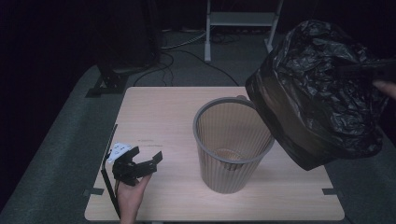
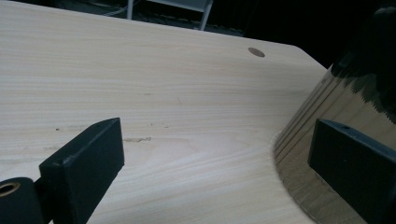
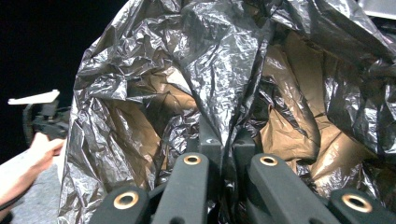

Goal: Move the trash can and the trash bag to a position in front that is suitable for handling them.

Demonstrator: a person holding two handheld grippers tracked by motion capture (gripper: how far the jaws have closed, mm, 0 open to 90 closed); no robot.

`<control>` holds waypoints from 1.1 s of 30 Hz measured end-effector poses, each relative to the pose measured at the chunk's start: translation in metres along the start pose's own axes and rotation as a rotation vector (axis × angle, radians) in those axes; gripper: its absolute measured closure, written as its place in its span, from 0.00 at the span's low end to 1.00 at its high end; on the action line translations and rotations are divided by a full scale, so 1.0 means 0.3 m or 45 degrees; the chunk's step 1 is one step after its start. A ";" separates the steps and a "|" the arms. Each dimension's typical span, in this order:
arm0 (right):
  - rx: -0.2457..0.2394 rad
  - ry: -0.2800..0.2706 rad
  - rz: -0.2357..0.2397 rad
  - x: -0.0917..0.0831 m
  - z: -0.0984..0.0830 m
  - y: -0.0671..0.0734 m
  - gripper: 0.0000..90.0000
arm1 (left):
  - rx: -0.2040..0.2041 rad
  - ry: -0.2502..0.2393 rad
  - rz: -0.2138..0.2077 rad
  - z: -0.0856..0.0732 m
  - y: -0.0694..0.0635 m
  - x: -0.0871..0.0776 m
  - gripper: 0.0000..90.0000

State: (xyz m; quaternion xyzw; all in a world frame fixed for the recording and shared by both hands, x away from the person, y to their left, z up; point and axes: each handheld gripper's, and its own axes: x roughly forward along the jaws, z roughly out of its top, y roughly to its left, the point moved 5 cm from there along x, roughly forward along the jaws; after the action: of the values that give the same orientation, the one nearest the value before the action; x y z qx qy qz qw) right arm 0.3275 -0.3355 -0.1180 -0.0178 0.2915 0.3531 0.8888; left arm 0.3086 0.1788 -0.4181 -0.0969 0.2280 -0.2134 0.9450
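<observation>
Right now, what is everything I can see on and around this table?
Table: one, light wood, middle of the high view.
Waste bin: one, grey, ribbed, upright on the table, no liner in it.
Bin bag: one, black, crinkled, hanging in the air up and to the right of the bin.
Metal stand: one, pale, on the floor behind the table.
Cables: several, dark and pale, on the grey floor.
Left gripper: one, black, jaws open, low over the table's left side, held in a hand.
Right gripper: one, black, jaws pinched on the bag.
</observation>
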 end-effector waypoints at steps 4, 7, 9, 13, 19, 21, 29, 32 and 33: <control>-0.034 0.000 0.052 0.014 0.018 0.045 0.98 | -0.003 -0.009 -0.001 0.005 0.001 -0.007 0.03; -0.047 -0.001 0.092 0.027 0.031 0.075 0.98 | -0.005 -0.013 -0.001 0.006 0.003 -0.009 0.03; -0.052 -0.001 0.127 0.037 0.039 0.094 0.98 | -0.005 -0.015 -0.002 0.007 0.003 -0.010 0.03; -0.075 0.014 0.173 0.065 0.050 0.134 0.98 | -0.006 -0.015 -0.005 0.008 0.002 -0.010 0.03; -0.134 0.040 0.231 0.119 0.062 0.207 0.98 | -0.002 -0.019 -0.002 0.010 0.003 -0.014 0.03; -0.147 0.052 0.254 0.140 0.066 0.228 0.98 | -0.005 -0.020 0.000 0.011 0.006 -0.016 0.03; -0.171 0.090 0.342 0.227 0.063 0.287 0.98 | -0.007 -0.032 0.008 0.015 0.015 -0.025 0.03; -0.175 0.113 0.366 0.264 0.059 0.303 0.98 | -0.007 -0.033 0.013 0.016 0.017 -0.027 0.03; -0.177 0.121 0.374 0.277 0.057 0.308 0.98 | -0.006 -0.031 0.014 0.016 0.017 -0.026 0.03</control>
State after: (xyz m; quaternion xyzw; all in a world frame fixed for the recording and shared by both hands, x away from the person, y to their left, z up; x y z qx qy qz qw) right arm 0.3254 -0.2108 -0.1319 -0.0533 0.3075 0.4974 0.8094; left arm 0.3063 0.1873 -0.4123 -0.1005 0.2173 -0.2063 0.9487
